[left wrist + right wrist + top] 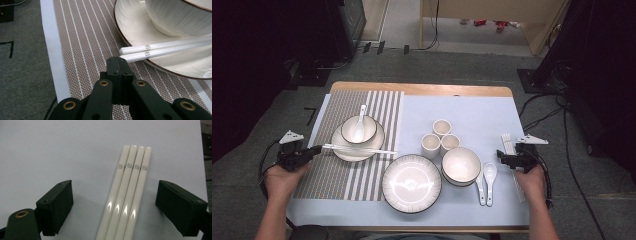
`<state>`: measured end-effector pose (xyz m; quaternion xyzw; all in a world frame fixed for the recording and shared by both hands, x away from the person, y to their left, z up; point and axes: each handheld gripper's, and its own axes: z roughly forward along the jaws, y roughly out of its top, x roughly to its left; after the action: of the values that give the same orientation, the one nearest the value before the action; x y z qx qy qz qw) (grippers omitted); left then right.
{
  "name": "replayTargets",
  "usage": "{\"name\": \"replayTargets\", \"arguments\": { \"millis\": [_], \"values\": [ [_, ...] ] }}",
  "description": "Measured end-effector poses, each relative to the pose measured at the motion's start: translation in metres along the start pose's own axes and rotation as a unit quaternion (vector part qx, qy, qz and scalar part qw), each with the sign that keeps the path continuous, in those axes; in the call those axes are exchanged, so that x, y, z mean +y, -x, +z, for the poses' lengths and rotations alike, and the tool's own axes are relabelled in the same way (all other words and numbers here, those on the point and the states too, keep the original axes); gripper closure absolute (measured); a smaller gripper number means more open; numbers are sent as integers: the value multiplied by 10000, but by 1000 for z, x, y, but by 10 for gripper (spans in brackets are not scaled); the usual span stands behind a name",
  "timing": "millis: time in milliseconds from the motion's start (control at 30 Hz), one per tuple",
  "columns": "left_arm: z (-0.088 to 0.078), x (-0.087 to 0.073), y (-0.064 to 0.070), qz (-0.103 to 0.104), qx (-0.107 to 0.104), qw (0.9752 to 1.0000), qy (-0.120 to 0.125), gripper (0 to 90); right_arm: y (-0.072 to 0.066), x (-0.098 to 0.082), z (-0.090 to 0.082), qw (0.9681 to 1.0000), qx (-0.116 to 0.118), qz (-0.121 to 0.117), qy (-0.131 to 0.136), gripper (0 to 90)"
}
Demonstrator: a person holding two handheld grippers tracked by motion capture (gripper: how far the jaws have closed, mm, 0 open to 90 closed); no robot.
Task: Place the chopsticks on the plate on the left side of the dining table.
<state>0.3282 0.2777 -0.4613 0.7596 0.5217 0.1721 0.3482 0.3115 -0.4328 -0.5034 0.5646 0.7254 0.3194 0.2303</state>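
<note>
**Placing the chopsticks at the table setting**

A pair of white chopsticks (160, 50) lies across the rim of the plate (130, 27) on the striped mat (82, 37). The left tongs (117, 60) are fully closed, holding nothing, their tip just at the chopstick ends. It is better to nudge gently, so the pair stays parallel. The right tongs (113, 202) stand wide around four more chopsticks (130, 182) on the surface (50, 150); they should close on two only.

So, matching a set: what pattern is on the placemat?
Brown weave with thin white stripes on the placemat, best in the left gripper view.
</note>
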Motion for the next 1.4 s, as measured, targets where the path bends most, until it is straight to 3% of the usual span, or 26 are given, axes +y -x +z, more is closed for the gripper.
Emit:
{"name": "replayTargets", "arguments": {
  "millis": [1100, 1400],
  "values": [
    [2, 1, -1, -78, -134, 9999, 6, 900, 0, 0, 0, 10000, -1, 1, 0, 142],
    [-3, 0, -3, -154, -155, 9997, 104, 872, 0, 0, 0, 10000, -1, 1, -1, 142]
  ]
}}
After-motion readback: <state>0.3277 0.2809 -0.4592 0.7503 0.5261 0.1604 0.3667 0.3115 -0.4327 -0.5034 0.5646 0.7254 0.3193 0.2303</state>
